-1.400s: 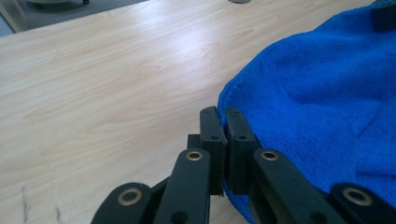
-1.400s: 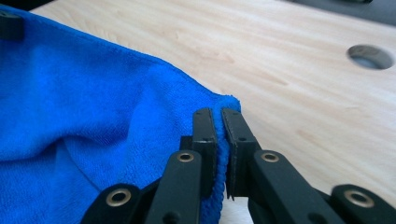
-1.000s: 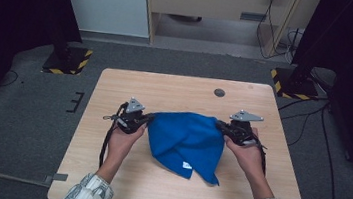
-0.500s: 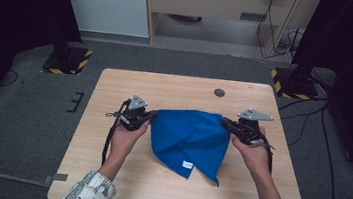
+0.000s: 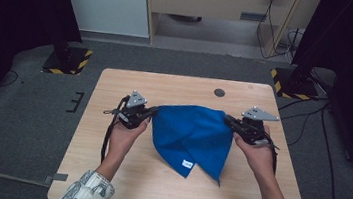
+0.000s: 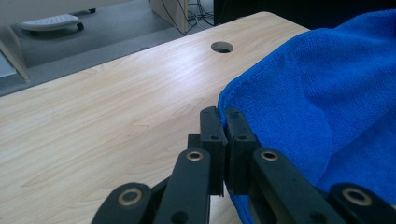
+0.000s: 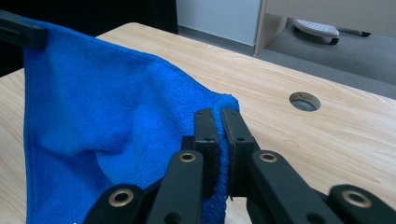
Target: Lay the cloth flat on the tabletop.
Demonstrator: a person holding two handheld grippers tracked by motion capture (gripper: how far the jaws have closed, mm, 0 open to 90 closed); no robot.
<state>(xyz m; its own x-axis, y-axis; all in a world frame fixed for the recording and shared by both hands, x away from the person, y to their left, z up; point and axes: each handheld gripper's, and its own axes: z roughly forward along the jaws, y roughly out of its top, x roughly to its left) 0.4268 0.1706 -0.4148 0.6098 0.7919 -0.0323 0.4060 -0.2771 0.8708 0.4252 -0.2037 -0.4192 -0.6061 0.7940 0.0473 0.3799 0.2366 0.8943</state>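
Note:
A blue microfibre cloth (image 5: 191, 136) hangs stretched between both grippers over the wooden table (image 5: 166, 85), its lower folds and white label (image 5: 187, 164) resting toward the front. My left gripper (image 5: 154, 110) is shut on the cloth's left corner (image 6: 233, 109). On the opposite side my right gripper (image 5: 227, 118) is shut on the right corner (image 7: 223, 105). In the right gripper view the cloth (image 7: 102, 121) spreads leftward to the other gripper's black jaw tip at the upper left edge. The left gripper view has the cloth (image 6: 327, 102) falling away to the right.
A round cable hole (image 5: 219, 92) lies in the table near the far edge, also seen as a hole (image 6: 222, 46) in the left gripper view and a hole (image 7: 304, 101) in the right gripper view. Black stands with yellow-striped bases (image 5: 65, 61) flank the table. A desk stands beyond.
Both hands have risen and drawn apart, pulling the cloth's top edge taut and lifting it off the table. The cloth now hangs in a wider, flatter spread.

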